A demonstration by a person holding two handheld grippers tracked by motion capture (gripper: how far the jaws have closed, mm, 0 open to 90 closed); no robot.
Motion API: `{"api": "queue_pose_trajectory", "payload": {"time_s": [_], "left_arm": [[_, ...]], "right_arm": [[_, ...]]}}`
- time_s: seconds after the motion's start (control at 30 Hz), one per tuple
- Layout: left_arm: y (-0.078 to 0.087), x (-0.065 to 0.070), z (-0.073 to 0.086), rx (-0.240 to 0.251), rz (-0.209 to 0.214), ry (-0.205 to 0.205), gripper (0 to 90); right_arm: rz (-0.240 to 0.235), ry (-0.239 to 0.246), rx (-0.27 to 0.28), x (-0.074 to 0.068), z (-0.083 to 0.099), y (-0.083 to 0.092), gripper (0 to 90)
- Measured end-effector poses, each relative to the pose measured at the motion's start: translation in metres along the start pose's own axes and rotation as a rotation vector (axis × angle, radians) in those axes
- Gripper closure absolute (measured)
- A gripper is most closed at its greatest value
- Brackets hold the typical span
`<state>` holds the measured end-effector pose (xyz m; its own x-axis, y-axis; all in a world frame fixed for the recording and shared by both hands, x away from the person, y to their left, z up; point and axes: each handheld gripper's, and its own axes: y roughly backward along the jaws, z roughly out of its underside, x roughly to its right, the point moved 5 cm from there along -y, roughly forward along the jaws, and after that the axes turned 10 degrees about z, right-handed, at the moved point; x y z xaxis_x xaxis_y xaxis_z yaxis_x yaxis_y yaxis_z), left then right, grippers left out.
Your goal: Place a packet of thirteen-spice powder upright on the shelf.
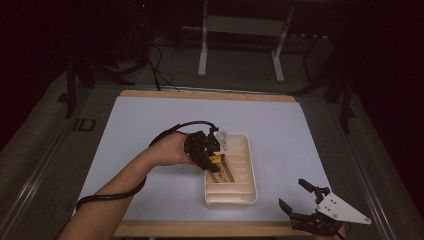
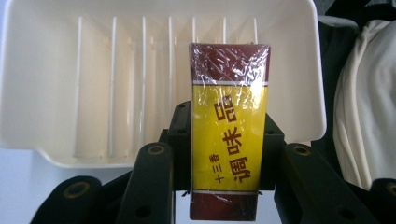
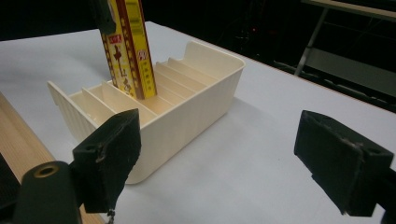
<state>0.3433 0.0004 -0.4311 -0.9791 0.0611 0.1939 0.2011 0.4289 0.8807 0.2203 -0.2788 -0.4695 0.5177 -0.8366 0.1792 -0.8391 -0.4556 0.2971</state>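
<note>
A table [image 1: 150, 120] with a pale blue-white top and wooden edges lies under the camera. Near its middle, towards the person's side, sits a long cream plastic tray [image 1: 248, 170], divided by thin ribs into narrow slots.

The left hand [image 1: 167, 149] reaches in from the lower left and holds the left gripper [image 1: 212, 159] over the tray. Its jaws are closed on a yellow and dark red box [image 2: 229, 130], wrapped in clear film and printed with red characters. In the right gripper view the box [image 3: 128, 49] stands nearly upright, its lower end down among the ribs in the middle part of the tray [image 3: 196, 100]; whether it touches the tray floor cannot be told. In the left gripper view the jaws press the box on its two narrow sides.

The right gripper [image 1: 296, 200] is at the near right corner of the table, well apart from the tray. Its jaws are spread wide and hold nothing.
</note>
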Motion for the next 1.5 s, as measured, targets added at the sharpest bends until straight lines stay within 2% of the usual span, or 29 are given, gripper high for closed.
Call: {"api": "queue_pose_trajectory", "payload": {"time_s": [0.27,0.53,0.67,0.83,0.97,1.2,1.37,1.4,1.5], "left_arm": [[-0.015,-0.001,-0.003,-0.029,-0.004,-0.008,67.6],[-0.025,-0.004,-0.006,-0.036,0.004,-0.002,67.6],[-0.035,-0.007,-0.009,-0.068,0.011,0.007,67.6],[-0.045,-0.009,-0.014,-0.102,0.012,-0.009,67.7],[-0.048,-0.010,-0.017,-0.068,0.023,-0.006,67.6],[-0.054,-0.011,-0.016,0.067,0.024,-0.014,67.0],[-0.057,-0.010,-0.013,0.127,0.009,-0.019,66.5],[-0.058,-0.010,-0.013,0.132,0.015,-0.018,65.6],[-0.065,-0.011,-0.008,0.107,0.018,-0.011,61.0]], "right_arm": [[0.000,0.000,-0.001,0.000,0.000,0.000,14.7],[-0.002,0.000,-0.001,0.000,0.000,0.000,14.7],[-0.003,0.001,-0.002,0.000,0.000,0.000,14.8],[-0.003,0.000,0.000,0.000,0.000,0.000,14.8],[-0.004,-0.001,-0.001,0.000,0.000,0.000,14.8],[-0.004,0.000,0.000,0.000,0.000,0.001,14.8],[-0.003,0.000,-0.001,0.000,0.000,0.000,14.8],[-0.003,0.000,-0.001,0.000,0.000,0.000,14.8],[-0.003,0.000,-0.001,0.000,0.000,0.000,14.8]]}}
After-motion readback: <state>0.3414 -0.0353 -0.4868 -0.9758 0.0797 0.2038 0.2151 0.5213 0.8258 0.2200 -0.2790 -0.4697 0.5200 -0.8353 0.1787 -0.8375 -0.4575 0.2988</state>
